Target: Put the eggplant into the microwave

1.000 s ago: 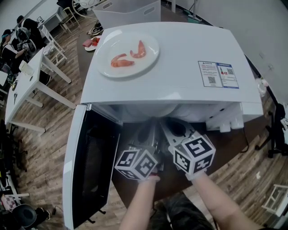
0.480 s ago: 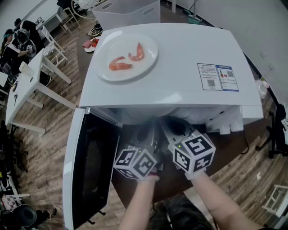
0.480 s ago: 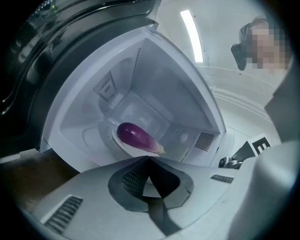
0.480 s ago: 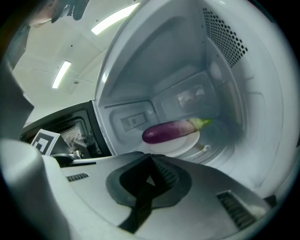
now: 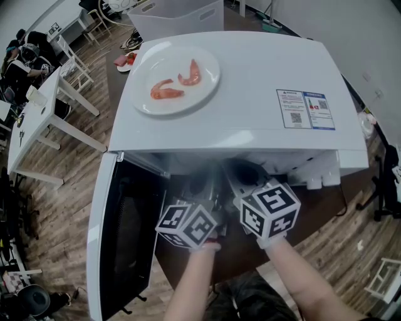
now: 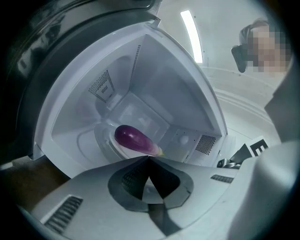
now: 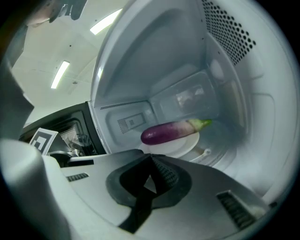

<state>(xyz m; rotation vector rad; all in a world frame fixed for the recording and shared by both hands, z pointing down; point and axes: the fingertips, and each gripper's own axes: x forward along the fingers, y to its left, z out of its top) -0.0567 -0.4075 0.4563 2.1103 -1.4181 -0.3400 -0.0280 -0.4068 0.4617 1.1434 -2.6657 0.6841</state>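
A purple eggplant (image 6: 135, 139) (image 7: 168, 131) lies on a small white plate (image 7: 188, 142) inside the open white microwave (image 5: 250, 81). Its green stem points to the right in the right gripper view. Both grippers are held side by side at the oven's mouth, pointing into the cavity, short of the eggplant. My left gripper (image 6: 149, 158) has its jaws together with nothing between them. My right gripper (image 7: 151, 155) is shut and empty as well. In the head view only their marker cubes (image 5: 188, 226) (image 5: 269, 212) and the person's forearms show; the fingertips are hidden under the oven's top.
The microwave door (image 5: 122, 244) hangs open to the left of the grippers. On the oven's top sits a white plate (image 5: 213, 81) with two shrimp (image 5: 166, 92). Tables, chairs and seated people stand at the far left; a white bin (image 5: 178, 15) is behind the oven.
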